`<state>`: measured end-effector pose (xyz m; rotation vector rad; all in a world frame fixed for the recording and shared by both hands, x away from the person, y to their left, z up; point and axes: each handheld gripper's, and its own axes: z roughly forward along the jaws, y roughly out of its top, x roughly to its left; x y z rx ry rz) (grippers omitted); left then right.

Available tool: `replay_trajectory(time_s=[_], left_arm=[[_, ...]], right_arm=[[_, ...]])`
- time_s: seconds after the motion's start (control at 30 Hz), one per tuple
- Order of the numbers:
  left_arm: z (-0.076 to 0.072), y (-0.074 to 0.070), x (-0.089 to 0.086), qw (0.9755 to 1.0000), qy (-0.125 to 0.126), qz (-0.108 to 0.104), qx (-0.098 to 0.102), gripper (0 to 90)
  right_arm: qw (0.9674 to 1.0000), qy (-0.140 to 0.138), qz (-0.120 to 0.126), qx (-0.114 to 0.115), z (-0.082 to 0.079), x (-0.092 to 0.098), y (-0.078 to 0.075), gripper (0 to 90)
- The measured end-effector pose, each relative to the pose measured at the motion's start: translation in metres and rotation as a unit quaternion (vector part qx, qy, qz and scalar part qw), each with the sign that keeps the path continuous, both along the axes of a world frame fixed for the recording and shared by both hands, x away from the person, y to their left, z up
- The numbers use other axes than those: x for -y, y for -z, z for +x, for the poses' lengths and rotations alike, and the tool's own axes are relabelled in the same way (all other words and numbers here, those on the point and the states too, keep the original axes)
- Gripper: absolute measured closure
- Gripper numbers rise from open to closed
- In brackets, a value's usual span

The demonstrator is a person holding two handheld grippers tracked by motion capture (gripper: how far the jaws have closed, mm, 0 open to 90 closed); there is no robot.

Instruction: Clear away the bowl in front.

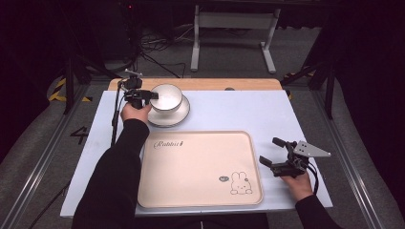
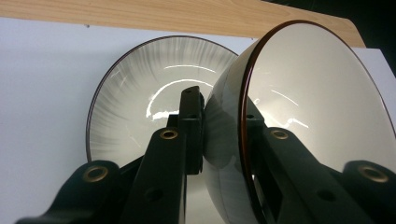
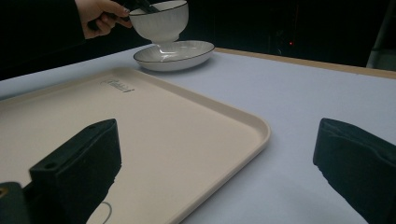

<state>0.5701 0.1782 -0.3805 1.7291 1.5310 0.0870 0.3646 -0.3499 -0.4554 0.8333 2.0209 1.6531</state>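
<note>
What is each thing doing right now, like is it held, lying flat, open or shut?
White ribbed bowl with a dark rim: held by its rim, lifted just above the plate.
White shallow plate with a dark rim: flat on the table, under the bowl.
Cream plastic tray with a bunny drawing: flat, nothing on it.
Left gripper: jaws shut on the bowl's rim.
Right gripper: jaws open, holding nothing, beside the tray.

Black long sleeves [image 1: 112, 176], black tongs [image 1: 279, 155] with brass-ringed screw holes, grey triangular plate [image 1: 311, 150]
</note>
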Motion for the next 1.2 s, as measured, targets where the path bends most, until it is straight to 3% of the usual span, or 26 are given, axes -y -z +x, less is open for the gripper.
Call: replay_trajectory(time_s=[0.33,0.6,0.97,1.13,1.2], left_arm=[[-0.012,-0.012,0.007,0.9992,0.030,0.025,0.007,78.2],[-0.024,-0.022,0.013,0.9977,0.063,0.019,0.013,78.3],[-0.043,-0.035,0.027,0.9925,0.120,0.015,0.021,78.5],[-0.054,-0.040,0.033,0.9887,0.147,0.020,0.023,78.6],[-0.061,-0.043,0.036,0.9861,0.163,0.020,0.024,78.7]], right_arm=[[1.0000,0.000,-0.001,0.000,0.000,0.000,0.000,1.5],[1.0000,0.001,-0.002,-0.001,0.000,0.000,0.000,1.5],[1.0000,0.002,0.000,-0.001,0.000,0.000,0.000,1.5],[1.0000,0.001,-0.001,-0.001,0.000,0.000,0.000,1.5],[1.0000,0.001,-0.001,-0.001,0.000,0.000,0.000,1.5]])
